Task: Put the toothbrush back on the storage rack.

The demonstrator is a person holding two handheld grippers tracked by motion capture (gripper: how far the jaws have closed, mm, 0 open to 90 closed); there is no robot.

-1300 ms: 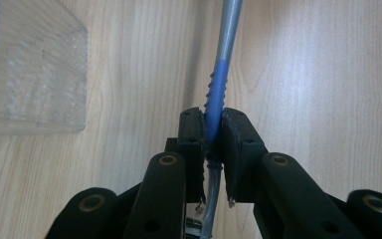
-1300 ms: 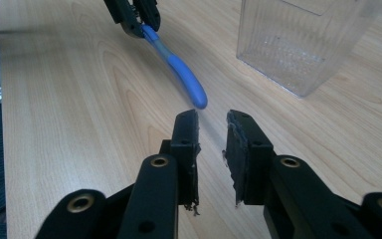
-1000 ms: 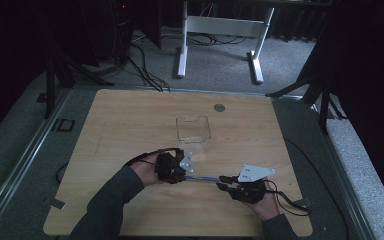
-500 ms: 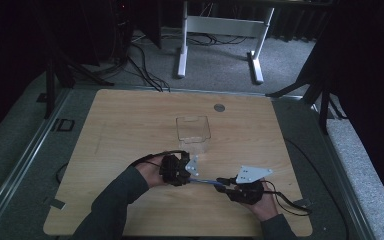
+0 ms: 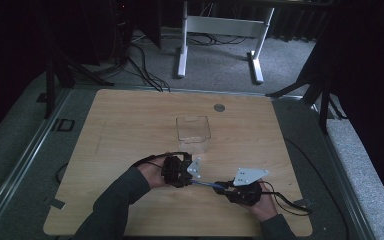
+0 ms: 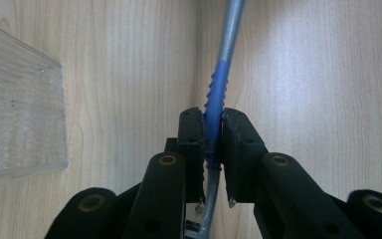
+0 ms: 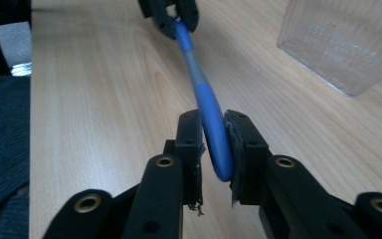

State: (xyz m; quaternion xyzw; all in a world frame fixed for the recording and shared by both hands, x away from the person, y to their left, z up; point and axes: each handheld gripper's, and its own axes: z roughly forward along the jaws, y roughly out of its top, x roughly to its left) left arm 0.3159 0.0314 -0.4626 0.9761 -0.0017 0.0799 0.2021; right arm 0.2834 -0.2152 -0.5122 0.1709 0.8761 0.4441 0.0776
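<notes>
Table (image 5: pixel 130 125): pale wood-grain laminate, smooth, matt. Container (image 5: pixel 192 130) on the table: clear ribbed plastic, glossy. Toothbrush (image 7: pixel 206 99) handle above the table: blue ridged rubbery grip, satin grey plastic shaft. Gripper pads (image 6: pixel 191 137): black, matt, frayed edges.

Lab: dark curtains (image 5: pixel 10 60), floor cables (image 5: pixel 140 60) (desk frame (image 5: pixel 220 30) behind)

Right gripper (image 7: pixel 214 142) clamped on blue pen end (image 7: pixel 214 134); left gripper (image 7: pixel 171 15) grips far end (clear box (image 7: pixel 343 40) beside).
</notes>
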